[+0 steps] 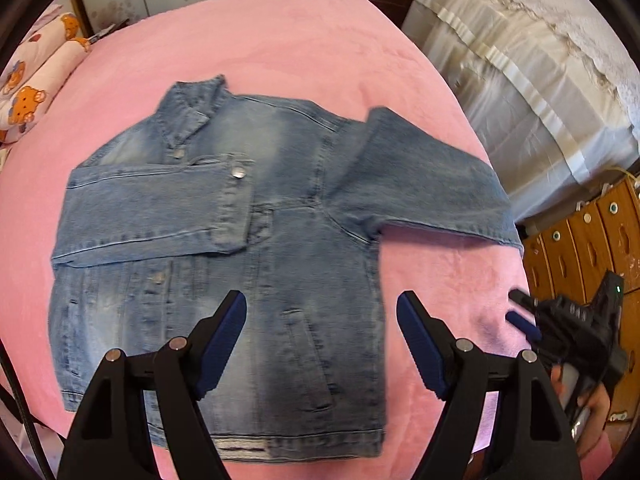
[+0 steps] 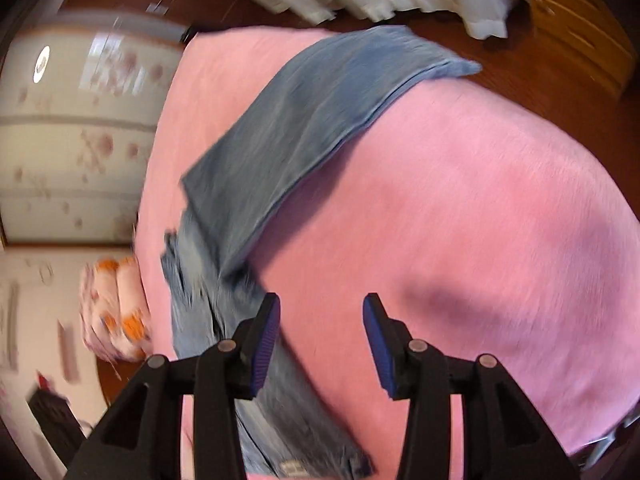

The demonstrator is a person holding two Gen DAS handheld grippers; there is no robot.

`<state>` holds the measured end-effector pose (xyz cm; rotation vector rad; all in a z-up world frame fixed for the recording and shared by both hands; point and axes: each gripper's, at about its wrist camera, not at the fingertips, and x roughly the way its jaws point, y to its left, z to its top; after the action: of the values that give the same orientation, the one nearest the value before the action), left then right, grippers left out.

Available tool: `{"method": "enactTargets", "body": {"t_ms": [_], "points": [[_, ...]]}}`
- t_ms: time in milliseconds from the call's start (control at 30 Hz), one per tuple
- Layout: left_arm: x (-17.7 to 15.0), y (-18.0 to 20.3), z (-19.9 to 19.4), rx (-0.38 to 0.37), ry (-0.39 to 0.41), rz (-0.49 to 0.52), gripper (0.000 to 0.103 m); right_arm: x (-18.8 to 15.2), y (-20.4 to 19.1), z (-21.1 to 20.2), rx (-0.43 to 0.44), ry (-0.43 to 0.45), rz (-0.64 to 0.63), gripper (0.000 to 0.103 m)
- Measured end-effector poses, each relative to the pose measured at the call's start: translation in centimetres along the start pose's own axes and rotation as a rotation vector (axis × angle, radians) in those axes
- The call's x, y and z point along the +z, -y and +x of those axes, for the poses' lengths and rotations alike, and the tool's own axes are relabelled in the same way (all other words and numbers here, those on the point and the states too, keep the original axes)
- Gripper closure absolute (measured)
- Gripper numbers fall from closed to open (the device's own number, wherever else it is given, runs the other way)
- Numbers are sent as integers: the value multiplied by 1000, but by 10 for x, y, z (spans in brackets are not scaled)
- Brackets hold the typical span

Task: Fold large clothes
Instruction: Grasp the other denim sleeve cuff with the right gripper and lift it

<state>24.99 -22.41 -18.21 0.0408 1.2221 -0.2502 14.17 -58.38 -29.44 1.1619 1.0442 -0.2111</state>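
Observation:
A blue denim jacket [image 1: 240,240] lies flat, front up, on a pink blanket [image 1: 280,52]. Its left sleeve [image 1: 152,208] is folded across the chest. Its right sleeve [image 1: 432,184] stretches out toward the bed's right edge. My left gripper [image 1: 320,320] is open and empty, hovering above the jacket's lower half. My right gripper [image 2: 320,320] is open and empty above the blanket, beside the jacket's side hem; it also shows in the left wrist view [image 1: 524,316]. In the right wrist view the outstretched sleeve [image 2: 312,120] runs to the bed edge, blurred.
A bear-print pillow [image 1: 36,80] lies at the bed's far left corner. A second bed with a white cover [image 1: 520,60] stands to the right. A wooden drawer cabinet [image 1: 580,240] stands at the right. A floral wardrobe [image 2: 80,140] stands beyond the bed.

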Motion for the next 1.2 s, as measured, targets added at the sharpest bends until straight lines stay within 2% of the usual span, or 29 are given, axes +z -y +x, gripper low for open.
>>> {"method": "enactTargets", "body": {"t_ms": [133,267,400,500,700,733,800,833,867,1000,1200], "points": [[6,17,23,-11,-60,8,27,41,38,9,62,50,178,60],[13,22,40,-11,-84,-18,27,74,65,16,98,104,305,60],[21,22,56,22,-100,-36,27,99,84,23,122,145,398,60],[25,19,68,30,-130,-79,27,116,96,35,171,156,479,60],[32,11,87,-3,-194,-169,27,138,110,53,270,188,629,60],[33,9,88,-7,-195,-182,27,141,110,53,268,190,637,61],[36,5,91,-2,-193,-211,27,148,108,55,242,188,635,74],[38,3,91,2,-187,-219,27,152,107,56,213,181,624,85],[40,2,91,5,-183,-222,27,153,106,57,194,176,614,91],[46,-5,88,12,-168,-226,27,157,104,56,210,193,576,98],[52,-17,85,21,-156,-226,27,154,79,28,182,260,487,99]]}}
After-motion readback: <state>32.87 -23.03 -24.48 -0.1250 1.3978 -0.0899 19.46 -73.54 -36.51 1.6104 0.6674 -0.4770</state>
